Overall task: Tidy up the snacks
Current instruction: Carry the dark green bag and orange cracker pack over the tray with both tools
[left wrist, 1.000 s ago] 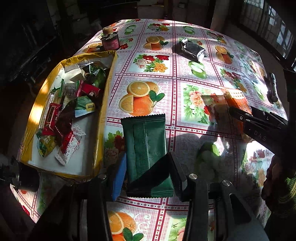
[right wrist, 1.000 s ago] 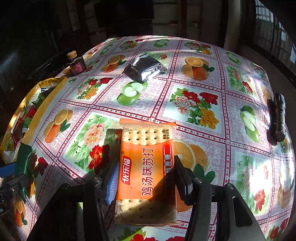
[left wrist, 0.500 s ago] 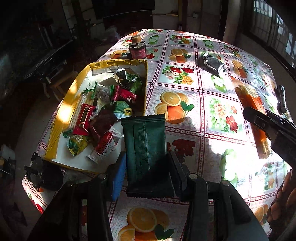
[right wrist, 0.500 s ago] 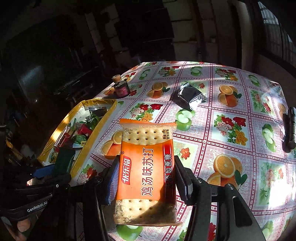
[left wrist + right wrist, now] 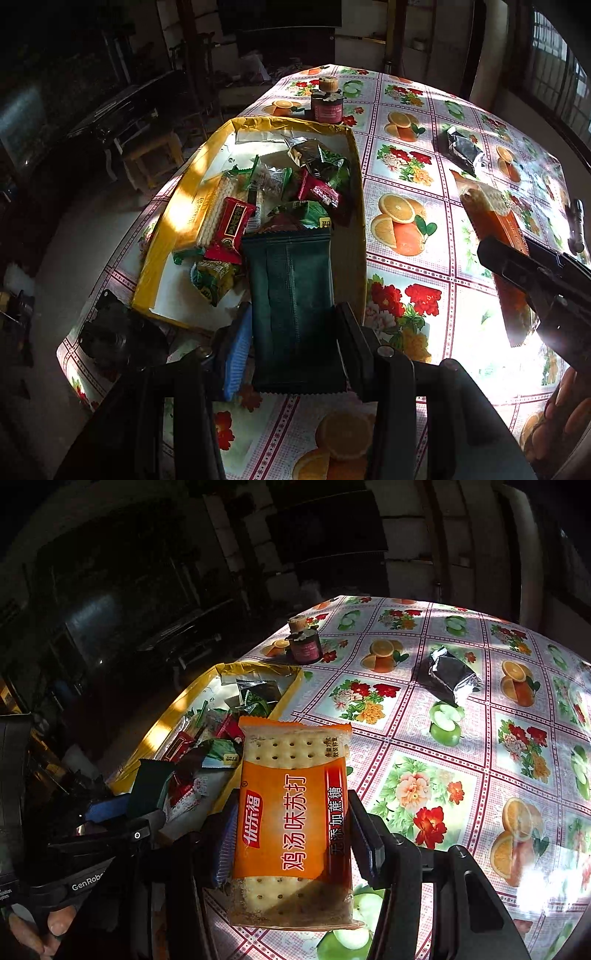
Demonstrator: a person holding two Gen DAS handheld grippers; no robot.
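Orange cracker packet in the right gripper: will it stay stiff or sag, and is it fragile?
The orange cracker packet sticks out straight past the right gripper, so probably stiff. Whole crackers show through its clear ends, so hard squeezing likely cracks them. The glossy film may be slippery.

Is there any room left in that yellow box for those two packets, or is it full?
The yellow box is crowded at its middle and far end. Bare white floor shows at its near corner, beside the green-yellow candy. Open tablecloth lies between box and silver packet.
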